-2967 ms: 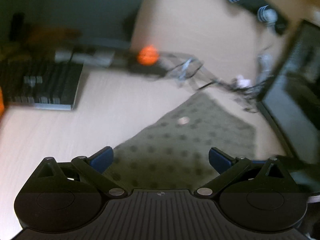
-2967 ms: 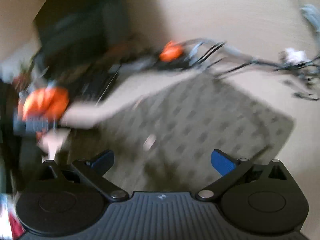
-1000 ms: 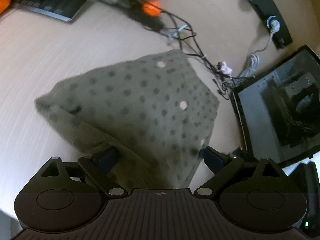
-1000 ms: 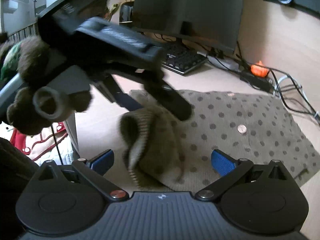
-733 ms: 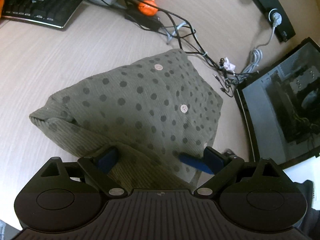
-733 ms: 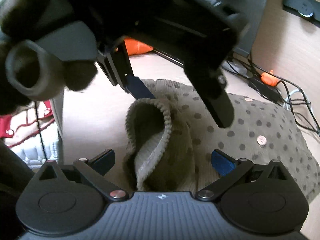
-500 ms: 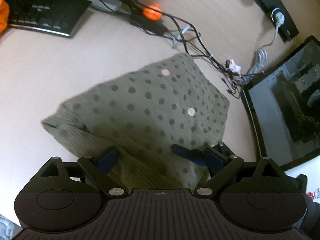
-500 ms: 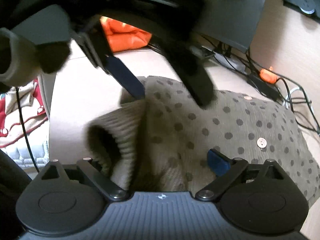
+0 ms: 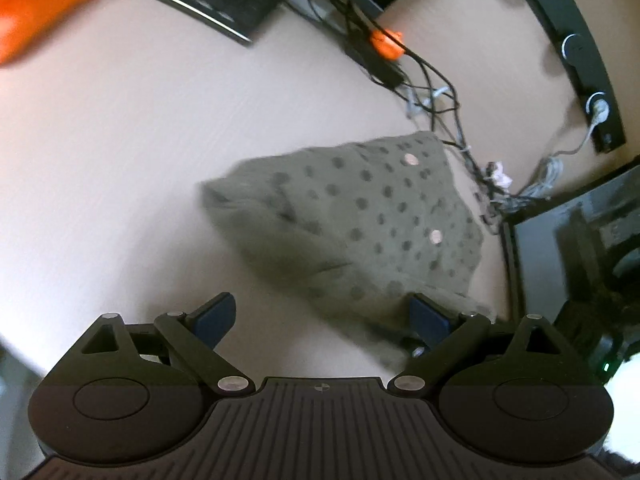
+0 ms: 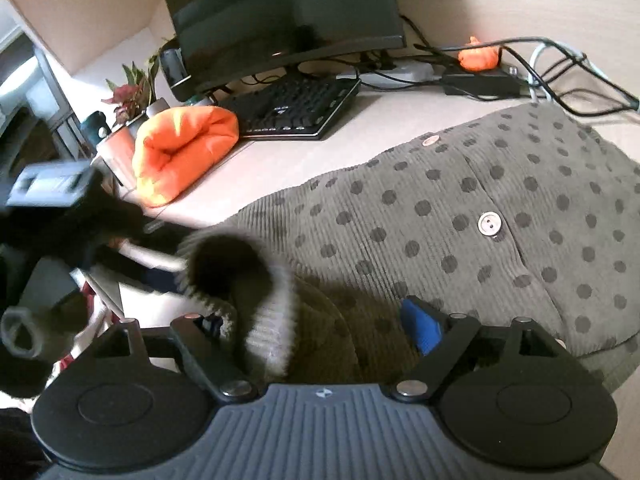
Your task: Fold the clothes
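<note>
Diagonally across desk [image 9: 100, 152], dotted garment [image 9: 360, 216], ribbed cuff [image 10: 268, 320] toward right tool [image 10: 320, 328].

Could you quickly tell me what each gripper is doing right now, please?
Left gripper: open, holding nothing, above the desk.
Right gripper: fingers around the polka-dot garment's ribbed cuff; a firm grip cannot be told.

Ribbed cuff [image 10: 256, 304] hides the right claw's [image 10: 316, 328] left fingertip
</note>
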Available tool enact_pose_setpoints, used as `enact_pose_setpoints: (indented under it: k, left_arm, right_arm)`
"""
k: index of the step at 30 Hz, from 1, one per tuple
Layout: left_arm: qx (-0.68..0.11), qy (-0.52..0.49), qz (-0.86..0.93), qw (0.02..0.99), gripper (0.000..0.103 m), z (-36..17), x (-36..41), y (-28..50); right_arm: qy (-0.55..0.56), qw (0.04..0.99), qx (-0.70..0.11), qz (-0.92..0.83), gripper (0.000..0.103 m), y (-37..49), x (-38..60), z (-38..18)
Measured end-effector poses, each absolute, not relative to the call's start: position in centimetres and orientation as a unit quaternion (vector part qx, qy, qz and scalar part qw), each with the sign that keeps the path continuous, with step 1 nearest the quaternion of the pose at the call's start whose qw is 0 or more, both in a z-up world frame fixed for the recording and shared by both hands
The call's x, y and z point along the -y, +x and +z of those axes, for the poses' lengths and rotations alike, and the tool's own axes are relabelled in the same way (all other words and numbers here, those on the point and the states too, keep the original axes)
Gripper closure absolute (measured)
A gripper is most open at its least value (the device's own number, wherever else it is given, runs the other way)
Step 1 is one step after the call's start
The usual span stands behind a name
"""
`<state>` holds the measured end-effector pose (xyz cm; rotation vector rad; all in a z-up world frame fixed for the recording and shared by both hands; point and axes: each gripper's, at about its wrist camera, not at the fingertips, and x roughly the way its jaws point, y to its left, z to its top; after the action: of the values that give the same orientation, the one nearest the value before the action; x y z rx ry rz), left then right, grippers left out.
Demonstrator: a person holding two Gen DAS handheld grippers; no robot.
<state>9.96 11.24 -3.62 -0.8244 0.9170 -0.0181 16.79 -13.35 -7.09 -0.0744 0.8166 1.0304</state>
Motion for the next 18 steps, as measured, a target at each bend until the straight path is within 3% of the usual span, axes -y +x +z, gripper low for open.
enact_pose_setpoints:
  k: [10, 18]
  left_arm:
    - [-0.427, -0.278, -0.058, 0.858, 0.006, 0.1, -6.4, 15.7]
    - [-0.430, -0.273, -0.072, 0.858, 0.006, 0.6, -6.0, 16.1]
  right_arm:
    - [-0.178, 0.823, -0.291, 0.455, 0.028, 12.0, 12.9, -7.4]
    - [-0.250, 0.843, -0.229, 0.417, 0.028, 11.5, 11.6, -8.0]
